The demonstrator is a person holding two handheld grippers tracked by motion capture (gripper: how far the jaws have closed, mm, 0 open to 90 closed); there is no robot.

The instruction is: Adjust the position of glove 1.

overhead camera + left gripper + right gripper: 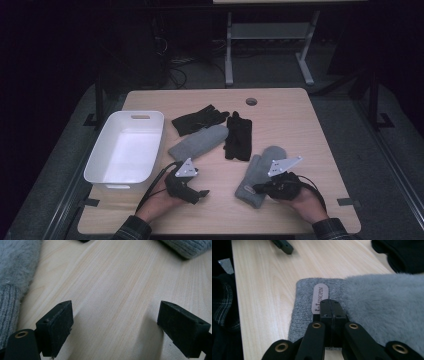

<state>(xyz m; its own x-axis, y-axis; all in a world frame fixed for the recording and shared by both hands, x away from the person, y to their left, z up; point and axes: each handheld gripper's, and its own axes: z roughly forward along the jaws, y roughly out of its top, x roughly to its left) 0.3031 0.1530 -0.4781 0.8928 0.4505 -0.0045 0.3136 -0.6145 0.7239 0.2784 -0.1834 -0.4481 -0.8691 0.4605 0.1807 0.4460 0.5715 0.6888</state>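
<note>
Right gripper view, right claw (331,315): jaws pressed together, no gap between them; they sit over the ribbed cuff of the near grey mitten (372,305), just below its small pale label (320,298). Whether any knit is pinched between them cannot be told.
Left claw (115,327): jaws wide apart, holding nothing, bare wood surface (112,290) between them; in the high view it (202,193) lies low over the near middle of the surface.
Near grey mitten, high view (257,177): lies near right, cuff toward the person, partly covered by the right claw (260,189).
Far grey mitten (197,142): centre of the surface, well apart from both claws.
Black gloves: one (199,119) far centre, one (238,136) just right of the far grey mitten.
White bin (125,151): left side, beside the left hand (162,197).
Hard to make out: label lettering partly hidden by the jaws; the room beyond the surface is dark; both forearms are cut off at the near edge.
</note>
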